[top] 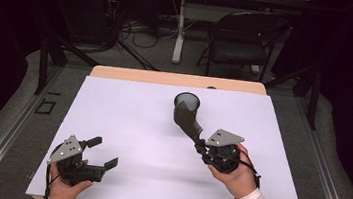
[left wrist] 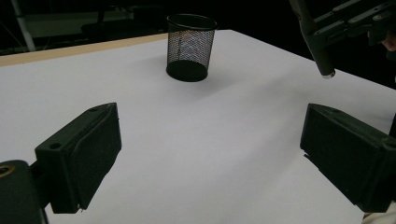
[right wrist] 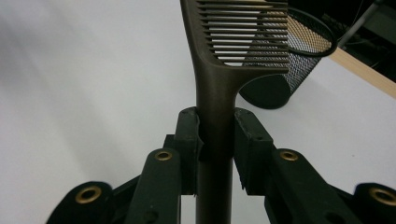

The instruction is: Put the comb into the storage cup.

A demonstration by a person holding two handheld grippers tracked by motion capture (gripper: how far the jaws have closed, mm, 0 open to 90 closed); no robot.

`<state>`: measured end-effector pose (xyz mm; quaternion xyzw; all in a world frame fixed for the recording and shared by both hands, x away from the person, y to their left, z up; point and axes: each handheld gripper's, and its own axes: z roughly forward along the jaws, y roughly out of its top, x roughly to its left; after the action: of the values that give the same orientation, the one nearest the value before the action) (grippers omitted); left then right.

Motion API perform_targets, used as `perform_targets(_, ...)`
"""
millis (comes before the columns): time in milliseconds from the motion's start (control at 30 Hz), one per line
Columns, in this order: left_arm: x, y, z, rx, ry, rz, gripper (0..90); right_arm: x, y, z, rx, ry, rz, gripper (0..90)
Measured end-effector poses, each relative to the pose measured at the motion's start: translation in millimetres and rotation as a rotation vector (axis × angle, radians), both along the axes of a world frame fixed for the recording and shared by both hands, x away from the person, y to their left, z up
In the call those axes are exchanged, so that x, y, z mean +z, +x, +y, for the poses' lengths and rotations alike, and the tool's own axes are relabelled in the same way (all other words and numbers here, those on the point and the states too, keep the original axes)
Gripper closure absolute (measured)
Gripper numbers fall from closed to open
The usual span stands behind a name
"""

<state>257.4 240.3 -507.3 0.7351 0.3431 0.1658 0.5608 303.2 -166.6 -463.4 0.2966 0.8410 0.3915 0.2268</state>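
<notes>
Mesh cup (top: 187, 102), one; comb (right wrist: 233, 51), one

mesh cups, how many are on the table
1. The mesh cup stands upright at the far middle of the white table, just beyond the comb that the right gripper holds.

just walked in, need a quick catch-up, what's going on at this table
A person works two grippers over a white table. The right gripper is shut on a brown comb's handle, its toothed end held near the rim of a black mesh cup standing upright. The comb is not yet inside. The left gripper rests open, holding nothing.
</notes>
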Motion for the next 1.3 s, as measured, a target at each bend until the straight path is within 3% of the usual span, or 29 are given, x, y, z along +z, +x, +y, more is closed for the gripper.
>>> perform_targets(533,0.2,-0.3,0.7,0.006,-0.01,-0.002,6.1,-8.3,-9.7,13.2,0.021,0.035,-0.08,72.8)
perform_targets(867,0.9,-0.2,-0.4,-0.001,-0.004,0.001,6.1,-21.7,-15.3,15.9,0.018,0.064,-0.103,72.8)
perform_targets(1300,2.9,0.7,-1.5,0.002,-0.001,0.014,8.9,-28.4,-23.0,19.8,0.024,0.088,-0.139,72.7)
